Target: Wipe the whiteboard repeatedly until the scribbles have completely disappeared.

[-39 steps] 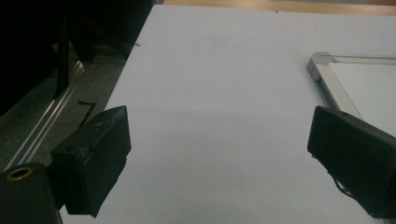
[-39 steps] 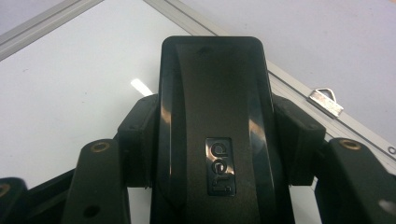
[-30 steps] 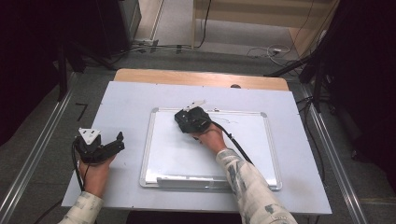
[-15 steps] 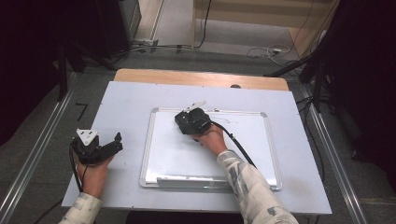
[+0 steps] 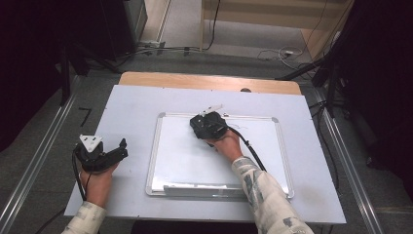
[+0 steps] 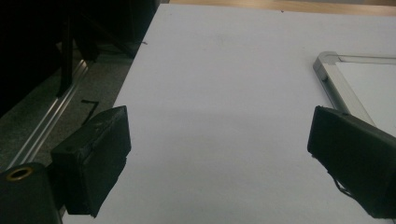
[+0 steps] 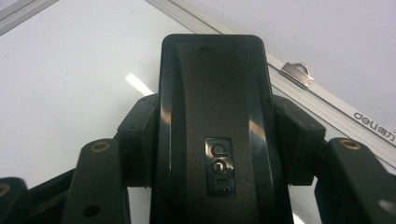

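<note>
From my remote station, I see the right gripper [image 5: 208,125] pinching a black whiteboard eraser [image 7: 215,126], its jaws pressed against the eraser's two long sides in the right gripper view. The eraser sits on the whiteboard [image 5: 185,161], close to the board's far edge and a little left of that edge's middle. In the high view the gripper body and my right hand [image 5: 225,145] cover the eraser almost entirely, so I cannot make out its underside or whether it lies flat on the board. The right gripper view cuts off the eraser's near end at the bottom edge; a small metal hanger clip [image 7: 297,73] shows on the frame beyond, next to printed lettering that runs out of view.

The left gripper [image 5: 113,153] rests on the white table sheet [image 5: 131,112], well apart from the board's left edge, its jaws spread wide with nothing between them. In the left gripper view both jaws are cropped at the frame's lower edge, and a corner of the board's frame [image 6: 329,63] shows at the right.
</note>
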{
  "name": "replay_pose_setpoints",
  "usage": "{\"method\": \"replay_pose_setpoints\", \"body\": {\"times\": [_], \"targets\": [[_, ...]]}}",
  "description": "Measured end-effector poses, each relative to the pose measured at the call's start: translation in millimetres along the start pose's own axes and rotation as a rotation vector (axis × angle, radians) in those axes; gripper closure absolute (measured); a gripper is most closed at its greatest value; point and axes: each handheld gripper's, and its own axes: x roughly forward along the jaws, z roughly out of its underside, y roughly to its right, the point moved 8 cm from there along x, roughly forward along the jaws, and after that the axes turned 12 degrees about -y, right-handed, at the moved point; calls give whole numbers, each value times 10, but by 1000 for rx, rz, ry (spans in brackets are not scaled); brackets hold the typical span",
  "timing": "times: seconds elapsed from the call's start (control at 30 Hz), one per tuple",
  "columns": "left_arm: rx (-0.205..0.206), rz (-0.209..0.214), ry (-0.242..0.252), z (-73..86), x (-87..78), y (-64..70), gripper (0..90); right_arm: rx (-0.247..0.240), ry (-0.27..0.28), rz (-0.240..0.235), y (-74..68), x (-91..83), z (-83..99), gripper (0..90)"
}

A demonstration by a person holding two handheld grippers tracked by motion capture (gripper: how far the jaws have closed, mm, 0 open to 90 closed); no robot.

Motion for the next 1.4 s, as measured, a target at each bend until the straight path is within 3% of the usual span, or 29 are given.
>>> {"method": "replay_pose_setpoints", "body": {"times": [0.53, 0.87, 1.4], "targets": [[7, 5, 0, -12, 17, 39, 63, -5, 6, -1, 31, 0, 4, 383], [4, 5, 0, -12, 24, 31, 63, 29, 33, -24, 59, -38, -37, 344], [4, 5, 3, -14, 14, 38, 63, 3, 36, -6, 27, -24, -52, 397]]}}
